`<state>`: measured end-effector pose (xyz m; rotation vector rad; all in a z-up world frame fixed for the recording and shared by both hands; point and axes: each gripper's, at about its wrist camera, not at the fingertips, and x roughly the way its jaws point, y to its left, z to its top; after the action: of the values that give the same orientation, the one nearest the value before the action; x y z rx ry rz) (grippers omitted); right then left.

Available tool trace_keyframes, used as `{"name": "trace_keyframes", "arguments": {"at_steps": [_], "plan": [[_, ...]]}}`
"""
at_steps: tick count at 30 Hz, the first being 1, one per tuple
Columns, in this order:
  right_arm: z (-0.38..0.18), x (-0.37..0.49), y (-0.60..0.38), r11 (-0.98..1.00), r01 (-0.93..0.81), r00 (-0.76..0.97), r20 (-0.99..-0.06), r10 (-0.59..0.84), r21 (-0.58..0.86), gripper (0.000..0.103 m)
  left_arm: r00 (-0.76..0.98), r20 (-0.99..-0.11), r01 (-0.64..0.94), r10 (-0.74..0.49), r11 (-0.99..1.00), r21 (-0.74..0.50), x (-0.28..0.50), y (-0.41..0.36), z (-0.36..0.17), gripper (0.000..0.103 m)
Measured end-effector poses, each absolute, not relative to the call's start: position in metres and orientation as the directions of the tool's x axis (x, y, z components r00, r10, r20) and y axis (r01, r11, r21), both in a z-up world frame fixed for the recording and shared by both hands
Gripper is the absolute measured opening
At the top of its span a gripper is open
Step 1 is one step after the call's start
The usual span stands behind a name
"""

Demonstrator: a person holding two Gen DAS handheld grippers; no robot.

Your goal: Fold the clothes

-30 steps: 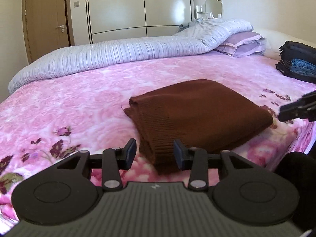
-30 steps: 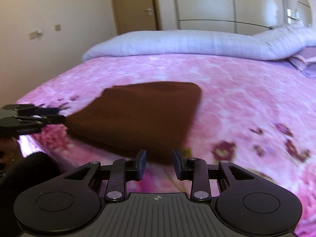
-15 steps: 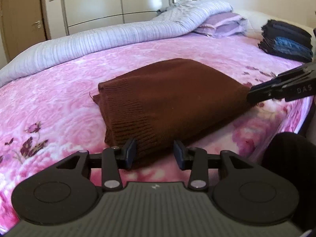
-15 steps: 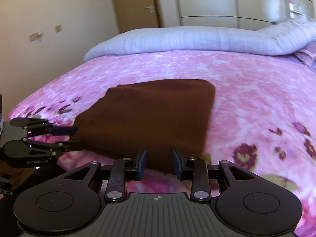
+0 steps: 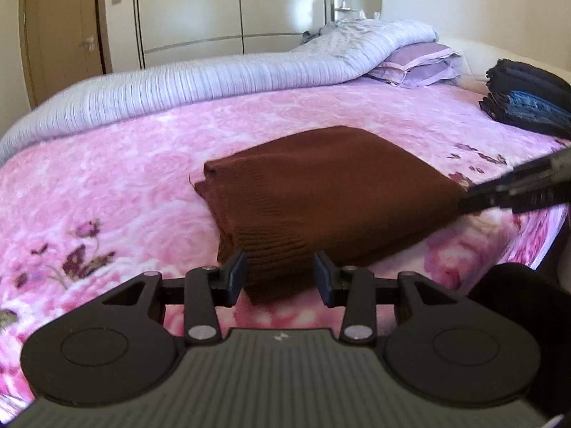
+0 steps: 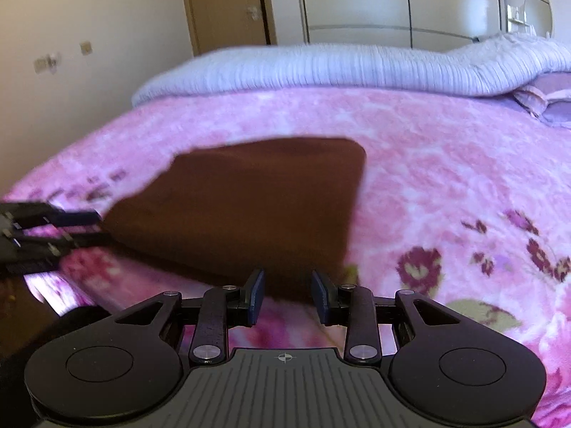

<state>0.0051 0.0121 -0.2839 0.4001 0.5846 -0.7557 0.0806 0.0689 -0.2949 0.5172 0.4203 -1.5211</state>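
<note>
A folded brown knit sweater [image 5: 321, 192] lies flat on the pink flowered bedspread [image 5: 117, 185], near the bed's front edge. My left gripper [image 5: 280, 277] is open, its jaws astride the sweater's near ribbed corner, holding nothing. My right gripper [image 6: 287, 296] is open at the sweater's [image 6: 249, 210] other near edge, also empty. Each gripper shows in the other's view: the right one [image 5: 514, 189] at the sweater's right corner, the left one [image 6: 57, 228] at its left corner.
A rolled striped grey duvet [image 5: 200, 82] lies along the far side of the bed. Purple pillows [image 5: 417, 64] sit at the head. A stack of folded dark clothes [image 5: 528, 103] lies at the far right. A wardrobe [image 5: 228, 10] and door [image 5: 64, 32] stand behind.
Both grippers have moved in on the sweater's near corners, one at each end. The left one swung about and drew back slightly in the last half second. The sweater has not moved.
</note>
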Motion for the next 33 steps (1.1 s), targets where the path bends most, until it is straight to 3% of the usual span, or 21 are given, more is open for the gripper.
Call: {"name": "trace_keyframes", "arguments": {"at_steps": [4,10,17,33], "plan": [[-0.288,0.004,0.009,0.625,0.77,0.538,-0.652,-0.534,0.123,0.034,0.045,-0.601,0.998,-0.798,0.013,0.058,0.083,0.061,-0.302,0.036],[-0.281,-0.007,0.021,0.597,0.785,0.549,-0.633,-0.546,0.165,0.037,0.058,-0.592,0.998,-0.804,0.039,0.044,0.076,0.074,-0.297,0.036],[-0.276,-0.004,0.016,0.584,0.797,0.535,-0.63,-0.563,0.155,0.049,0.08,-0.573,0.992,-0.816,0.01,0.125,0.069,0.074,-0.288,0.037],[-0.291,0.014,0.019,0.599,0.79,0.499,-0.704,-0.506,0.131,0.059,0.094,-0.674,0.994,-0.733,0.034,0.101,0.07,0.065,-0.304,0.04]]}}
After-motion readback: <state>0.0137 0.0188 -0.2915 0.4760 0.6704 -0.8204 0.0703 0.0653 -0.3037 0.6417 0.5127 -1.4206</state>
